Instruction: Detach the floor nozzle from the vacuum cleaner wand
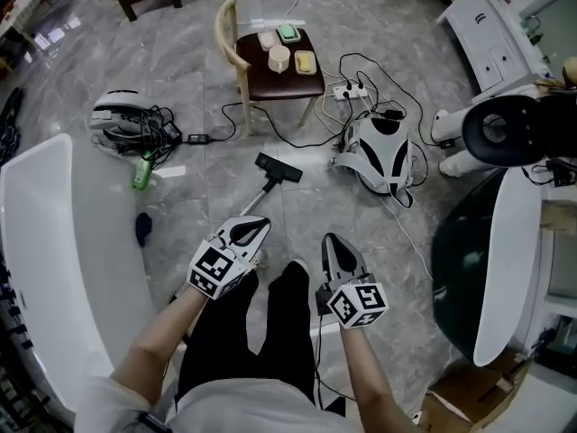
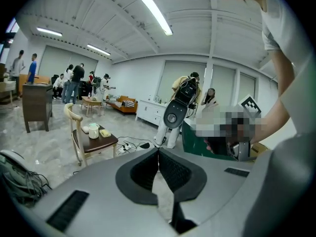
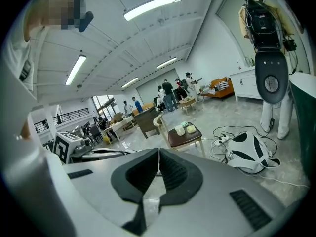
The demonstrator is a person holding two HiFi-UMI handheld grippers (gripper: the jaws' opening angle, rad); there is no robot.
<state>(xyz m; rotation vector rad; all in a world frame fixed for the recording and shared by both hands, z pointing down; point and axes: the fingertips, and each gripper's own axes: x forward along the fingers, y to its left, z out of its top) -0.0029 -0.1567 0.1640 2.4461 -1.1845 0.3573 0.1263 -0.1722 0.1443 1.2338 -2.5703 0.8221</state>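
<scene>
Head view: the nozzle (image 1: 279, 169) lies mid-floor, just in front of the chair (image 1: 236, 61). Its wand (image 1: 255, 197) slants back toward the left claw (image 1: 245, 232). The left claw and the right claw (image 1: 338, 253) are both closed and empty. The parts look like stiff, light plastic. I'd hold the wand and pull at the nozzle's neck.

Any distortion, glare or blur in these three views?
Head view: sharp, evenly lit, edges bowed; nozzle crisp. Left gripper view: heavy fisheye, black corners, ceiling lamp blown out. Right gripper view: same fisheye, lamp glaring, far people too small to resolve.
</scene>
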